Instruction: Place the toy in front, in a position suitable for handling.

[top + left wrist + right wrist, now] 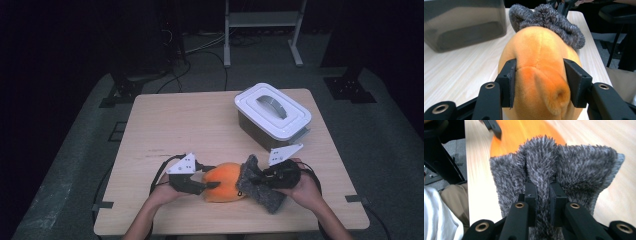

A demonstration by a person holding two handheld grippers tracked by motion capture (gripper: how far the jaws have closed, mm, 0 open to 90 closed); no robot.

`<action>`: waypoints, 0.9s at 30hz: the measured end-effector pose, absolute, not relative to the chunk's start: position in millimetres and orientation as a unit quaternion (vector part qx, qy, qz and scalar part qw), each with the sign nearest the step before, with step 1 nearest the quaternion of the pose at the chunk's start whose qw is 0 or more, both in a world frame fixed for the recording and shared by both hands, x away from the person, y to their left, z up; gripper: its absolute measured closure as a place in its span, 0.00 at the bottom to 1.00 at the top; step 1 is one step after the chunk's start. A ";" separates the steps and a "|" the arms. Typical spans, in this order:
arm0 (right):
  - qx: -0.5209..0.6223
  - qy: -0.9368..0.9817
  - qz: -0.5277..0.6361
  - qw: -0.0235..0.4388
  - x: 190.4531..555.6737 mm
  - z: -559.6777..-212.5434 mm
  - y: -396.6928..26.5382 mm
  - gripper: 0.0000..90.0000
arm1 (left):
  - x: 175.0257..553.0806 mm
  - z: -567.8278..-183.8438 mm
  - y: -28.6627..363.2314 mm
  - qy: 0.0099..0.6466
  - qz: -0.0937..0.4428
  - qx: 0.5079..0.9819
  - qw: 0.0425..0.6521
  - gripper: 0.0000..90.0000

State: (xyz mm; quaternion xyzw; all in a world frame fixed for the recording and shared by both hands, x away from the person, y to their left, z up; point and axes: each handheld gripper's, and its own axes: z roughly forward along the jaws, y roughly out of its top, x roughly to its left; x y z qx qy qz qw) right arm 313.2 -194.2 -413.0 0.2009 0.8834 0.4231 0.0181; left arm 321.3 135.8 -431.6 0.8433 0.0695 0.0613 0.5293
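At the worktop's near edge, my left tool clamps the orange plush toy; my right tool pinches its grey fuzzy cover. Next: pull apart steadily.

1. No text, label, brand name, number or sign can be read anywhere in the three views.
2. The faint dark marks on the table in the high view are too small and blurred to read.
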 end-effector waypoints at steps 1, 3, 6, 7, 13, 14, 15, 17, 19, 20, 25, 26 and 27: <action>0.204 0.884 0.420 0.016 313.4 -416.2 -195.4 0.87 | 320.9 -432.5 137.0 0.070 0.059 0.843 0.530 0.54; 0.208 0.883 0.420 0.010 313.8 -419.2 -197.8 0.87 | 320.3 -432.6 137.4 0.071 0.058 0.843 0.531 0.54; 0.209 0.881 0.423 0.020 313.4 -412.4 -198.4 0.88 | 321.2 -433.0 137.9 0.072 0.057 0.843 0.531 0.54; 0.207 0.879 0.430 0.023 313.6 -408.3 -197.6 0.88 | 321.5 -433.1 138.6 0.071 0.055 0.843 0.531 0.54; 0.190 0.879 0.436 0.026 318.7 -398.4 -183.5 0.87 | 321.2 -433.9 142.5 0.070 0.050 0.845 0.528 0.53; 0.190 0.879 0.436 0.021 318.9 -400.3 -182.6 0.87 | 321.3 -434.1 143.4 0.071 0.047 0.845 0.527 0.53; 0.191 0.878 0.439 0.017 318.8 -402.4 -182.8 0.88 | 321.6 -434.4 143.8 0.075 0.044 0.844 0.529 0.52; 0.195 0.877 0.440 0.013 317.1 -406.2 -185.2 0.88 | 322.8 -434.8 143.6 0.081 0.037 0.843 0.531 0.47; 0.200 0.874 0.442 0.011 315.0 -410.8 -188.1 0.88 | 323.7 -433.8 140.1 0.098 0.033 0.840 0.533 0.36; 0.203 0.873 0.443 0.009 314.3 -411.8 -188.8 0.88 | 324.5 -432.9 137.3 0.110 0.029 0.841 0.529 0.30; 0.204 0.875 0.439 0.009 310.3 -414.2 -191.4 0.88 | 323.9 -432.1 126.5 0.114 0.025 0.844 0.524 0.23; 0.203 0.875 0.440 0.006 309.6 -414.4 -191.6 0.88 | 323.4 -431.5 125.9 0.109 0.029 0.846 0.522 0.29; 0.203 0.875 0.440 0.005 309.0 -414.3 -192.0 0.88 | 322.2 -430.4 125.2 0.098 0.046 0.849 0.518 0.37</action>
